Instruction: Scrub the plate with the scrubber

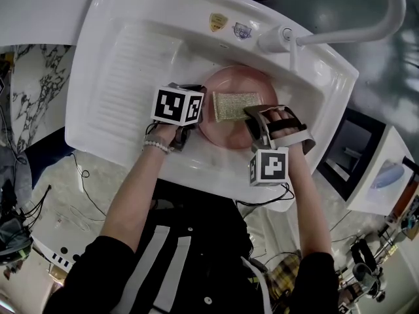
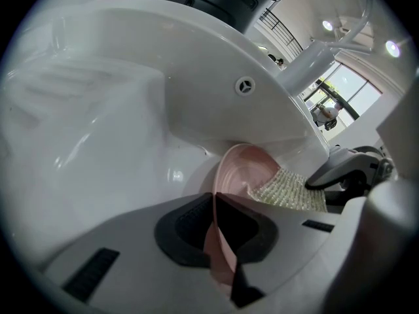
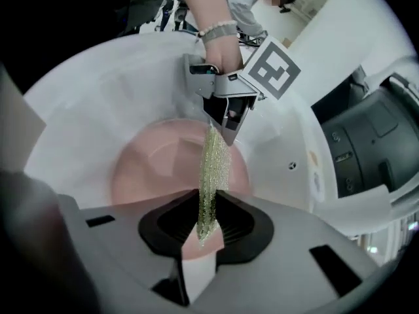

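1. Closest in, the right gripper (image 3: 208,224) has its jaws clenched on the near end of the scrubber (image 3: 213,159), with the mesh pad pinched edge-on between the pads.
2. Out from those jaws, the scrubber's long axis runs straight ahead along the line the gripper points. It crosses the middle of the plate (image 3: 147,169).
3. The pink plate face lies below and ahead of the right jaws, and most of it shows to one side of the pad. I can't tell whether the mesh is pressing on the surface or just hanging over it.
4. At the scrubber's far end sits the left gripper (image 2: 216,234). Its jaws are closed on the plate's rim, with the thin pink edge caught between the pads and the dish stretching away ahead of them.
5. This is the relation that matters: the scrubbing surface lies between the two sets of jaws. The right gripper is the one placed to work it, while the left looks to be only steadying the plate. A stroke along the pad's length would likely head straight at the left jaws, so there seems little room that way.
6. Farthest out, the white sink (image 1: 131,64) walls ring the plate, and the faucet (image 1: 340,34) arcs beyond.
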The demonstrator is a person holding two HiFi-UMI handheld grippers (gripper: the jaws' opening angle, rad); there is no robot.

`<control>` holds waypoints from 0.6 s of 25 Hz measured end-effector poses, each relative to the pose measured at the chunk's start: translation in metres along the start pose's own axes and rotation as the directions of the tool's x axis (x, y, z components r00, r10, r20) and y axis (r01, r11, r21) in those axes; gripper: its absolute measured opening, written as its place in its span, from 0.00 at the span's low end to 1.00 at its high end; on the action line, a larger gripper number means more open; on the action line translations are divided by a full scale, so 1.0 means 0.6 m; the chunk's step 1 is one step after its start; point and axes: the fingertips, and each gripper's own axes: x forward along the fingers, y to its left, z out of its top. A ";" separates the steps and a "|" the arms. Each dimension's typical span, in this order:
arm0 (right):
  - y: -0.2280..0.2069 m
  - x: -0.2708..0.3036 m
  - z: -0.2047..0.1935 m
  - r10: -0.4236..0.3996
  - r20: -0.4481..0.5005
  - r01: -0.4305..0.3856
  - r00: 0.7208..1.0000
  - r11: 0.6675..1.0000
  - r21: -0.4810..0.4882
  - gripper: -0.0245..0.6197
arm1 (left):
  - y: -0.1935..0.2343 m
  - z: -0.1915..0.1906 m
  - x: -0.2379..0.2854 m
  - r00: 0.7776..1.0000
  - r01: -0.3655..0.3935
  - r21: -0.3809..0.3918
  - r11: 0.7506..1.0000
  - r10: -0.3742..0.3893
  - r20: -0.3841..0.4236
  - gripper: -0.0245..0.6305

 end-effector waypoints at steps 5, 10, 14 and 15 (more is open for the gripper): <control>-0.028 0.049 -0.011 -0.130 -0.018 0.126 0.991 0.980 -0.156 0.16 | 0.000 0.000 -0.001 1.000 -0.002 -0.002 1.000 0.002 0.003 0.06; -0.042 0.086 -0.023 -0.186 -0.028 0.170 0.982 0.940 -0.295 0.16 | 0.000 0.000 0.001 1.000 -0.003 -0.002 1.000 0.003 0.006 0.06; -0.035 0.106 -0.031 -0.180 -0.037 0.161 0.983 0.942 -0.296 0.17 | 0.000 0.001 0.000 1.000 -0.004 0.002 1.000 0.004 0.010 0.06; -0.030 0.110 -0.033 -0.167 -0.042 0.149 0.985 0.948 -0.282 0.17 | 0.000 0.001 0.000 1.000 -0.003 0.001 1.000 0.003 0.011 0.06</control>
